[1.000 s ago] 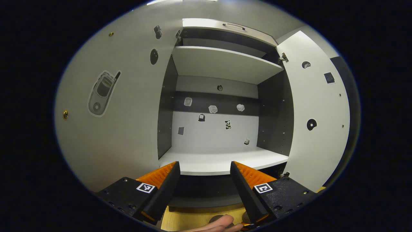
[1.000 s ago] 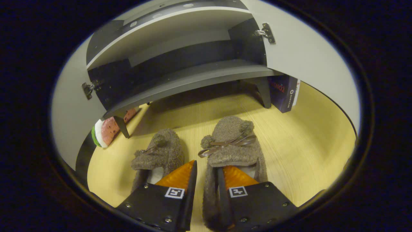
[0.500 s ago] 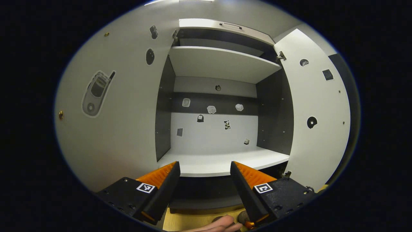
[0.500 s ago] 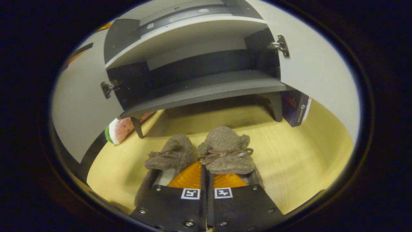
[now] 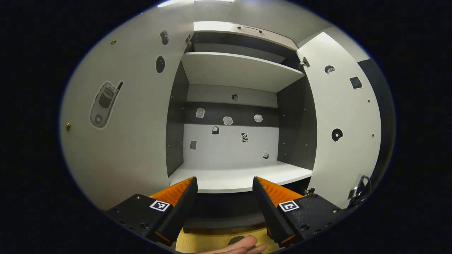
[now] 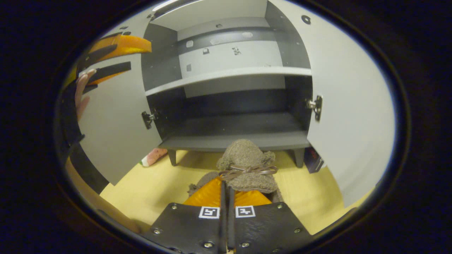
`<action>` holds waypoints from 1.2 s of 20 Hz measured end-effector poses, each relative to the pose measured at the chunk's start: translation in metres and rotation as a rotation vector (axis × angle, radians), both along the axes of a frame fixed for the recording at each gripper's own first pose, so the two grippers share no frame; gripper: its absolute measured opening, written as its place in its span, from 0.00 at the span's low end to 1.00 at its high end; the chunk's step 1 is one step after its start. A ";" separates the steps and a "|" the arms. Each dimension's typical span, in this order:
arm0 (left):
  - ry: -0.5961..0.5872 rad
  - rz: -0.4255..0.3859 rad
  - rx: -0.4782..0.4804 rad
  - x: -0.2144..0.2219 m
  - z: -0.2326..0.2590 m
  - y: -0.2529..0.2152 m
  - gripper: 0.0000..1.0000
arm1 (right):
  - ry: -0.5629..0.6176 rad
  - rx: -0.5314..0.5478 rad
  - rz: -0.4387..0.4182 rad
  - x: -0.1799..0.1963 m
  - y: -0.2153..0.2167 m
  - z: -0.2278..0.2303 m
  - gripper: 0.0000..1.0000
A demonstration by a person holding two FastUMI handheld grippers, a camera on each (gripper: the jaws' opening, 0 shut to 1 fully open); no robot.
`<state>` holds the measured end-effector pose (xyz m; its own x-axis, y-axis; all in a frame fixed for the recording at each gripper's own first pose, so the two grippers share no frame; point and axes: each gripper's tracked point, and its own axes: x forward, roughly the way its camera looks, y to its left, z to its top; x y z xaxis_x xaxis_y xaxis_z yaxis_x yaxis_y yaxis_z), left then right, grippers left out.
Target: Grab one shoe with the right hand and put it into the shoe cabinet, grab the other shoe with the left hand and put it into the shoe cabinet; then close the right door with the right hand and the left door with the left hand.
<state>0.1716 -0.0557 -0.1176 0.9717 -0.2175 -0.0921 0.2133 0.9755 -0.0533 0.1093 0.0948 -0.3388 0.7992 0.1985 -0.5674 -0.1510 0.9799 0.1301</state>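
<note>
The right claw (image 6: 226, 197) has lifted since a second ago: then it straddled the side wall of the right-hand shoe (image 6: 247, 165) on the floor (image 6: 155, 183), and now its fingers are pressed together on that wall with the shoe raised and pointed toe-first at the open cabinet (image 6: 233, 141). The second shoe (image 6: 199, 183) lies on the floor behind and below it, mostly hidden by the claw. Both doors stand wide, the left door (image 6: 113, 141) and the right door (image 6: 349, 116) framing a dark lower shelf (image 6: 229, 127). The left claw (image 5: 224, 197) waits with its fingers apart and nothing between them, facing the pale upper shelf (image 5: 240, 176); a hand (image 5: 240, 245) shows just below it.

The shoe looks like a fleecy slipper, light and limp, with a thin ribbon bow (image 6: 247, 170) across the top. Judged from that, a pinch on the collar wall should carry it easily, though the soft toe may sag and brush the shelf edge on the way in. The bow is a poor place to grip; the stiffer rim beside the opening seems the surer hold for the left claw as well.
</note>
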 end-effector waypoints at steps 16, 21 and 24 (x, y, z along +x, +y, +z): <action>-0.009 -0.001 -0.012 -0.007 0.007 0.007 0.96 | -0.242 -0.049 -0.016 0.122 -0.016 0.243 0.02; -0.016 -0.002 -0.019 -0.007 0.010 0.012 0.96 | -0.236 -0.111 0.006 0.187 0.003 0.267 0.02; -0.026 0.020 -0.016 -0.004 0.012 0.021 0.96 | -0.214 -0.157 -0.019 0.235 0.008 0.263 0.05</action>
<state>0.1681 -0.0348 -0.1061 0.9779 -0.1993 -0.0629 0.1954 0.9786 -0.0639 0.3443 0.1024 -0.0756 0.9071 0.1048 -0.4077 -0.1397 0.9886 -0.0566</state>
